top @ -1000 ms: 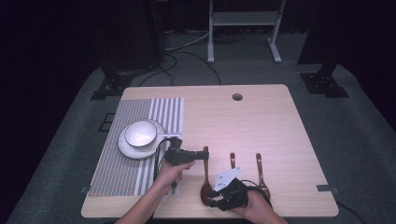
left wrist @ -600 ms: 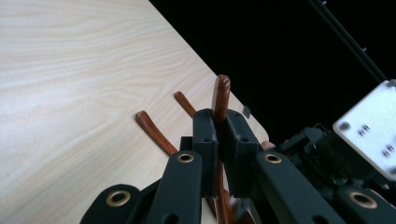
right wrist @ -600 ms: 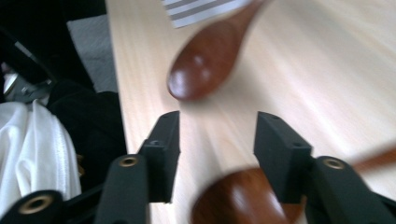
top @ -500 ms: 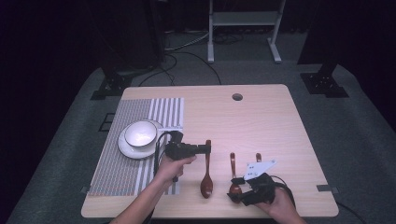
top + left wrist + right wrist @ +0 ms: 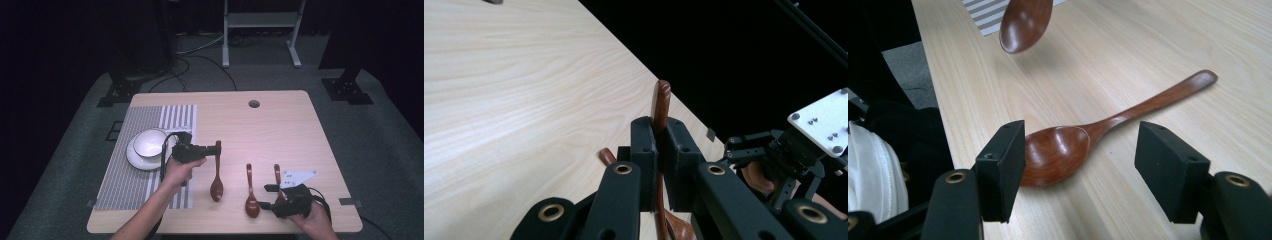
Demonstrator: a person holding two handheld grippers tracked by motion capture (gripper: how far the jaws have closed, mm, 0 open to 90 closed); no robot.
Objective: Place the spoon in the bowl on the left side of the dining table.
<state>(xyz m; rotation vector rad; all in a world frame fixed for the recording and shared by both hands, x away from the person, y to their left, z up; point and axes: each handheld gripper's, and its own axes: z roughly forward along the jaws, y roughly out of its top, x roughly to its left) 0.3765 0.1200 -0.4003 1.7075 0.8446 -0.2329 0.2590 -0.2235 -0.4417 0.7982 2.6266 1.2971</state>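
Spoons number three, all of dark brown wood, and the striped placemat (image 5: 131, 172) at the table's (image 5: 280, 125) left side serves as landmark. One lifted spoon (image 5: 217, 172) hangs just off the placemat's right edge, clamped at its handle between the shut jaws of the left gripper (image 5: 216, 149), its bowl hanging down toward the person. A middle spoon (image 5: 250, 192) lies flat on the bare wood farther right of the placemat, handle pointing away from the person. A third spoon (image 5: 277, 175) lies farther right again, partly covered by the right gripper (image 5: 267, 196). On the placemat sit one white bowl (image 5: 148, 142) and one white plate (image 5: 135, 161) beneath it.

The left hand (image 5: 179, 170) reaches over the placemat's right edge, its gripper held level and pointing right. The right hand (image 5: 312, 220) rests near the table's front edge, well right of the placemat, its gripper pointing left; its jaws have just been opening and stand apart beside the middle spoon's bowl (image 5: 1055, 155), gripping nothing.
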